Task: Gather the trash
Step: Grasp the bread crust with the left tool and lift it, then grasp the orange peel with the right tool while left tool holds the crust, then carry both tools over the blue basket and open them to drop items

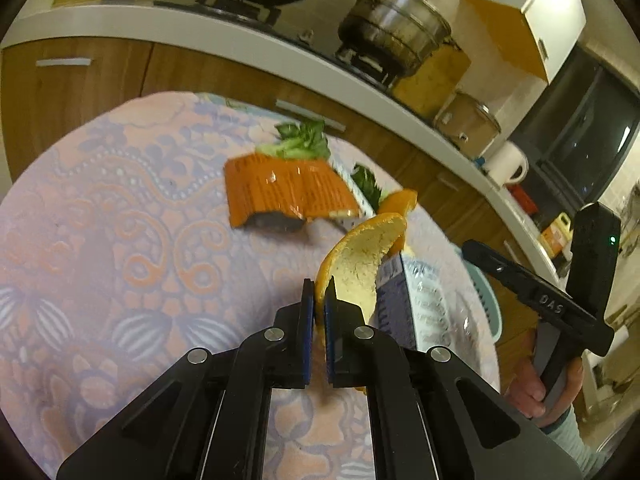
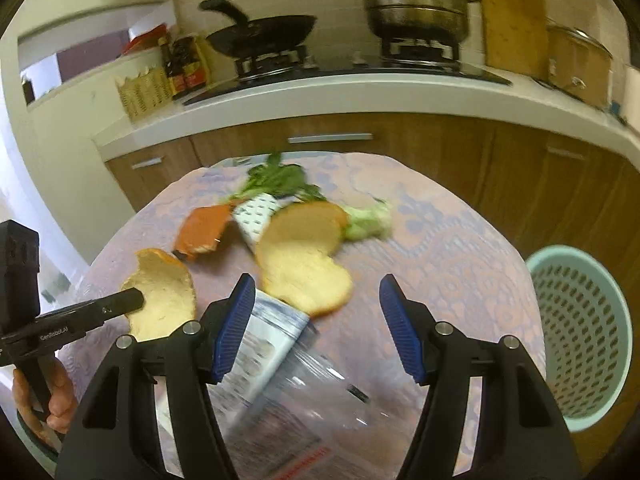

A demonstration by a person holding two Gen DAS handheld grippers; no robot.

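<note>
My left gripper (image 1: 318,294) is shut on the lower edge of a curled orange peel (image 1: 360,256), which stands up above the patterned tablecloth (image 1: 120,220). In the right wrist view the left gripper (image 2: 134,299) enters from the left with the same peel (image 2: 164,296) in it. My right gripper (image 2: 317,280) is open over a clear plastic bottle (image 2: 288,360) with a printed label, with nothing pressed between its pads. A second, larger peel (image 2: 304,264) lies just beyond the bottle. An orange wrapper (image 1: 280,192), a white dotted wrapper (image 2: 256,216) and leafy greens (image 2: 276,180) lie further back.
A teal perforated basket (image 2: 580,344) stands off the table's right edge. Behind the table runs a wooden cabinet front under a white counter (image 2: 360,96) with a stove, a black pan and a steel pot. A person's hand (image 1: 532,392) grips the right gripper's handle.
</note>
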